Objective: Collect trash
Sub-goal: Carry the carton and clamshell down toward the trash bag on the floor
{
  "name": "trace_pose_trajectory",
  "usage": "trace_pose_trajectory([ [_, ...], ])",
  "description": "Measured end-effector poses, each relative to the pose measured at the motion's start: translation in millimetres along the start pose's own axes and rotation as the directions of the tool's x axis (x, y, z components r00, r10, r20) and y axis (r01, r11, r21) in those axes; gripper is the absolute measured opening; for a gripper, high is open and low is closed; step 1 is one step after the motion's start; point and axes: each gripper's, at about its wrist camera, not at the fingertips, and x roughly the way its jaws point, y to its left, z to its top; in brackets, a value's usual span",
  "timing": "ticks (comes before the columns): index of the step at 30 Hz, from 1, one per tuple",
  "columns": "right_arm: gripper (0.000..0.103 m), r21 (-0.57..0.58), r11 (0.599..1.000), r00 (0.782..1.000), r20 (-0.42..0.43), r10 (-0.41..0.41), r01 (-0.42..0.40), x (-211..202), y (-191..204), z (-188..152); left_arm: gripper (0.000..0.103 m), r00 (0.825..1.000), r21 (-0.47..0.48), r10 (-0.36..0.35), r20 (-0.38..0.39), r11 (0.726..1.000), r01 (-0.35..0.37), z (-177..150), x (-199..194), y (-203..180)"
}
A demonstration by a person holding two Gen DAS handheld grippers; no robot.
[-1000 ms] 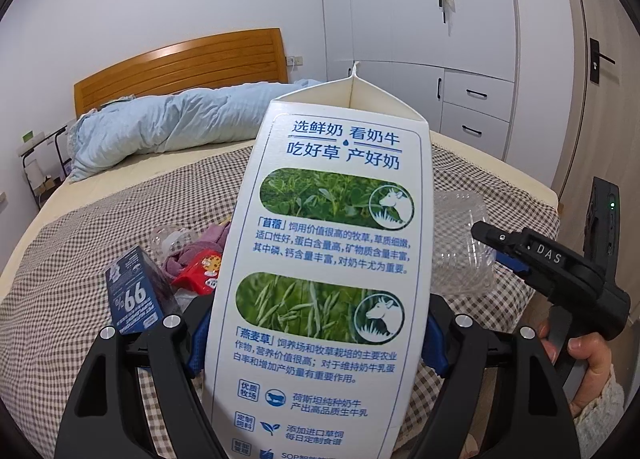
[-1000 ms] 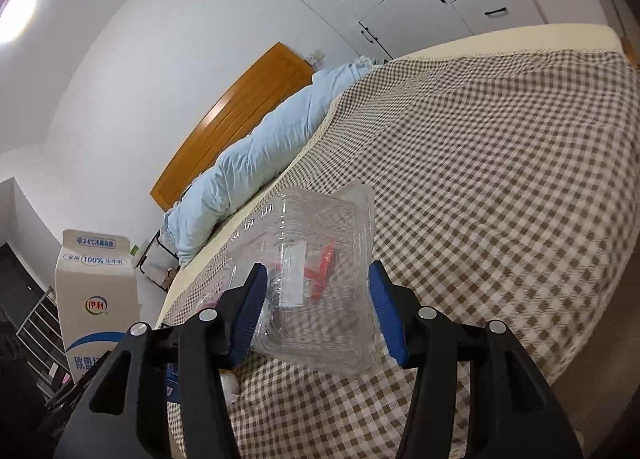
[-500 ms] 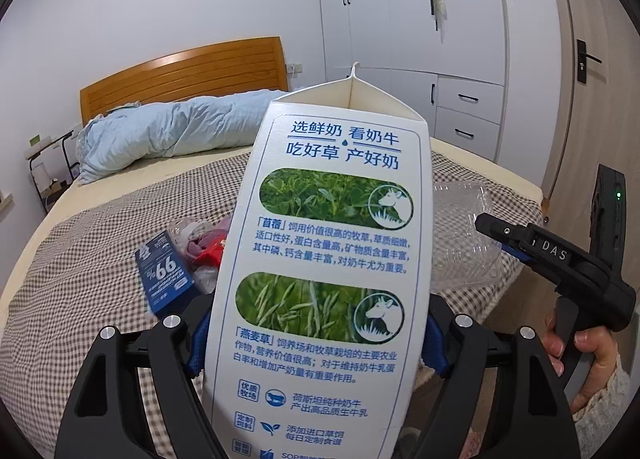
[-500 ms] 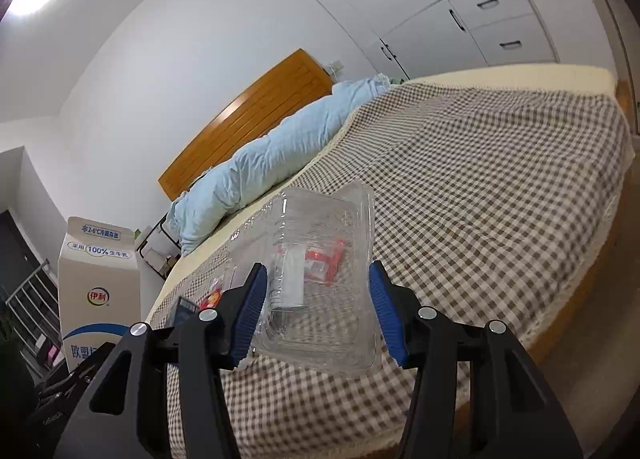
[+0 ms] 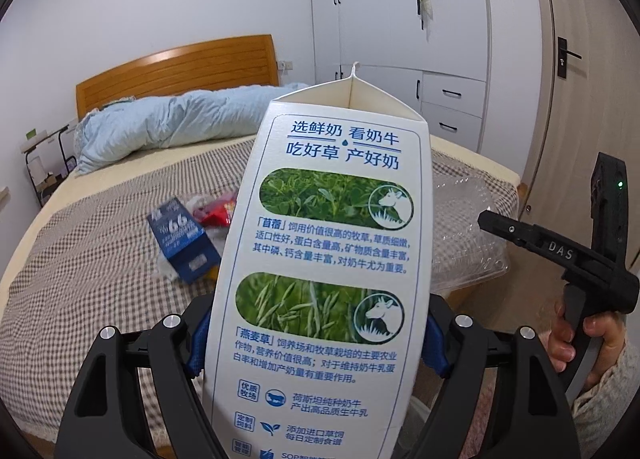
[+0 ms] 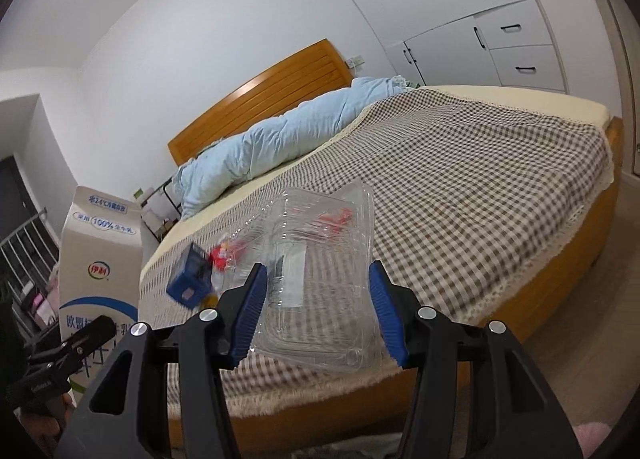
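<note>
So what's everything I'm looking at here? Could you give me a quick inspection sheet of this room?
Surface: bed under a checked cover.
Job's things: milk carton; clear plastic container.
Clutter: blue box and red wrapper lying on the cover.
Grippers: left claw shut on the carton; right claw shut on the container.
Cables: nothing seen.
Surroundings: blue duvet, wooden headboard, white wardrobe.

This is a bedroom in a home. A bed [image 6: 460, 163] with a checked cover fills the room, its wooden headboard [image 5: 176, 75] against the white wall and a rolled pale blue quilt [image 6: 288, 139] lying just below it. Beside the bed stands a tall white wardrobe [image 5: 400, 19] with drawers, next to a door [image 5: 580, 71].
</note>
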Motion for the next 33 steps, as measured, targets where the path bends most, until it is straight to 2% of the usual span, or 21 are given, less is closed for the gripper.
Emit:
trace_pose_trajectory([
  [10, 0.051, -0.04, 0.999, 0.999, -0.051, -0.004, 0.002, -22, -7, -32, 0.076, 0.996, 0.032, -0.058, -0.066, 0.998, 0.061, -40, -3, -4],
  [18, 0.051, -0.054, 0.998, 0.994, -0.106, -0.023, 0.018, -33, -29, -55, 0.076, 0.985, 0.114, -0.103, -0.136, 0.986, 0.119, -76, 3, -26],
  [28, 0.051, -0.096, 0.993, 0.981, -0.171, -0.09, 0.075, -27, -54, -83, 0.076, 0.964, 0.161, -0.136, -0.227, 0.971, 0.175, -108, 29, -37],
  [33, 0.051, -0.11, 0.99, 0.972, -0.208, -0.113, 0.091, -23, -63, -96, 0.076, 0.948, 0.174, -0.156, -0.277, 0.962, 0.209, -122, 48, -45],
])
